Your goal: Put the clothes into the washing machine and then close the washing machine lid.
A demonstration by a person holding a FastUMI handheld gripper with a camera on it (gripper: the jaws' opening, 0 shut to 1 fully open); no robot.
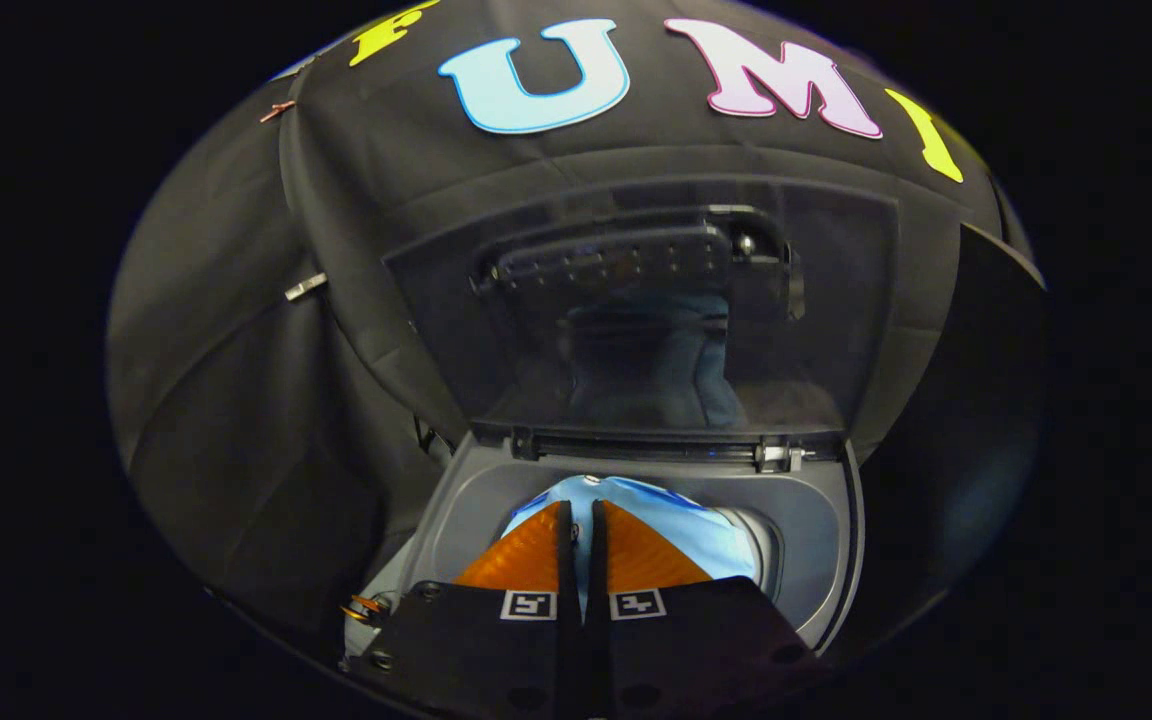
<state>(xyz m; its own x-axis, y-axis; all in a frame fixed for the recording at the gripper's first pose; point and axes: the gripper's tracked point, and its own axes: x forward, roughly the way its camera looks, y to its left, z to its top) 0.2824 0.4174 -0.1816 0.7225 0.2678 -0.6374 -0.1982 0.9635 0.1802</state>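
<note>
Gripper view: gripper [583, 512] points down at the open top of the washing machine [821, 530]. Orange fingers [526, 555] stand nearly together, only a thin slit between them, and a strip of the light blue cloth [696, 535] shows in that slit. Looks pinched by both fingers, so I call it held. Cloth bunches just beyond the fingertips, over the machine's grey opening, partly inside the tub as far as I can tell. Lid [636, 320] stands upright behind the opening, clear plastic, hinge bar along the back edge of the opening.

Handling guess: cloth is light and soft and will sag and trail, so loose ends may catch on the rim. A pinch on a bunched fold beats a single edge, since thin fabric can slip out. Lid is stiff and light, best pushed near its top edge, away from the hinge.
</note>
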